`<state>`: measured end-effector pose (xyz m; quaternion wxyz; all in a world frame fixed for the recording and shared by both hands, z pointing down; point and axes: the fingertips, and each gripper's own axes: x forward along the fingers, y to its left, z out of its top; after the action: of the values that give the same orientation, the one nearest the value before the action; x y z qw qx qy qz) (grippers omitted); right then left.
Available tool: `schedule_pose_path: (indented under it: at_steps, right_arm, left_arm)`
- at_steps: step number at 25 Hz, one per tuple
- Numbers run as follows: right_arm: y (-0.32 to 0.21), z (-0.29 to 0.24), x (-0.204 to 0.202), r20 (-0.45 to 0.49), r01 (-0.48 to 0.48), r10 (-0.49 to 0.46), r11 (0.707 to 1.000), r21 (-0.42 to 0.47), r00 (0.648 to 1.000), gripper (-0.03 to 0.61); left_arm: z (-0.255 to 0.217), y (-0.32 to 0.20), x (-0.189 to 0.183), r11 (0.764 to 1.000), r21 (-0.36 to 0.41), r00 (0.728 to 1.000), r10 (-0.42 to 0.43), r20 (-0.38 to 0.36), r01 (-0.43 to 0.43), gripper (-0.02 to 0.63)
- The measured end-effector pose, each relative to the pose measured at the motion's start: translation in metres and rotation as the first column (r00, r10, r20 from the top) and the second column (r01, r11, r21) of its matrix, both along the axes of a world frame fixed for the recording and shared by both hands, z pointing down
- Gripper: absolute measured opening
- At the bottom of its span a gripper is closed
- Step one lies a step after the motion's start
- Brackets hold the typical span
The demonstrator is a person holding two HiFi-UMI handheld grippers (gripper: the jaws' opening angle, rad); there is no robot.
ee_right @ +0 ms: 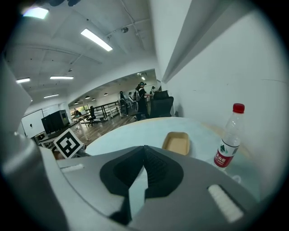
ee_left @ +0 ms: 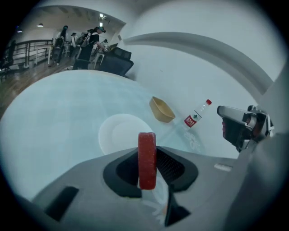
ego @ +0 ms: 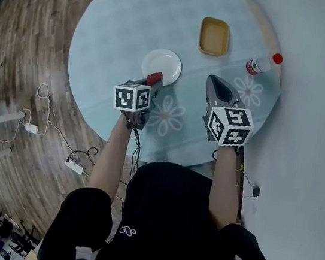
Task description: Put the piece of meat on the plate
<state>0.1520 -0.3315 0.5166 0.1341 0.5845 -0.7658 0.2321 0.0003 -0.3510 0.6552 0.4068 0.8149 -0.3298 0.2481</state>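
A red, flat piece of meat stands on edge between the jaws of my left gripper, which is shut on it. In the head view the meat hangs just short of the near rim of a small white plate on the round table. In the left gripper view the plate lies right beyond the jaws. My right gripper hovers over the table to the right of the plate, its jaw tips touching and nothing between them; its tip points toward the tray.
A tan rectangular tray sits behind the plate, and a clear bottle with a red cap lies at the table's right edge by the white wall. The table carries a pale blue cloth. Cables and power strips lie on the wood floor at left.
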Motion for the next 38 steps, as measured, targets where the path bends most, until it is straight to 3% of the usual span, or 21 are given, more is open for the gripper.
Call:
schedule_pose_path:
  at_steps: [6,12,15,19,23,26,29,34,38]
  right_arm:
    - [-0.012,0.006,0.029,-0.002,-0.052,0.052,0.999,-0.015,0.999,0.009]
    - [-0.011,0.026,0.030,0.012,-0.058,0.058,0.997,-0.059,0.998,0.009]
    - [-0.017,0.022,0.021,0.014,-0.031,0.032,0.998,-0.049,0.999,0.009]
    - [-0.017,0.015,0.009,0.004,-0.002,0.002,0.999,-0.036,1.000,0.009]
    - [-0.012,0.008,0.003,-0.009,0.009,-0.010,1.000,-0.030,1.000,0.009]
    - [-0.009,0.001,-0.001,-0.017,0.017,-0.017,1.000,-0.013,1.000,0.009]
    - [-0.004,-0.010,-0.011,-0.021,0.033,-0.032,0.999,0.014,0.999,0.009]
    - [0.001,-0.036,-0.031,-0.007,0.060,-0.060,0.994,0.086,0.998,0.009]
    - [-0.002,-0.062,-0.046,0.023,0.080,-0.085,0.982,0.170,0.996,0.009]
  left_arm:
    - [0.029,-0.032,0.032,0.990,-0.089,0.994,0.108,0.010,-0.107,0.096]
    - [0.039,-0.046,0.042,0.972,-0.124,0.979,0.201,0.008,-0.199,0.102]
    - [0.046,-0.049,0.036,0.966,-0.136,0.971,0.231,0.067,-0.221,0.142]
    - [0.043,-0.055,0.021,0.971,-0.034,0.955,0.239,0.178,-0.236,0.172]
    - [0.028,-0.063,0.002,0.976,0.069,0.951,0.184,0.249,-0.207,0.216]
    - [0.008,-0.070,-0.008,0.974,0.150,0.960,0.130,0.250,-0.171,0.222]
    - [-0.024,-0.072,-0.018,0.966,0.234,0.977,0.066,0.201,-0.114,0.219]
    - [-0.109,-0.069,-0.039,0.917,0.396,0.995,-0.078,0.060,0.048,0.172]
    - [-0.179,-0.054,-0.058,0.837,0.516,0.981,-0.186,-0.045,0.182,0.091]
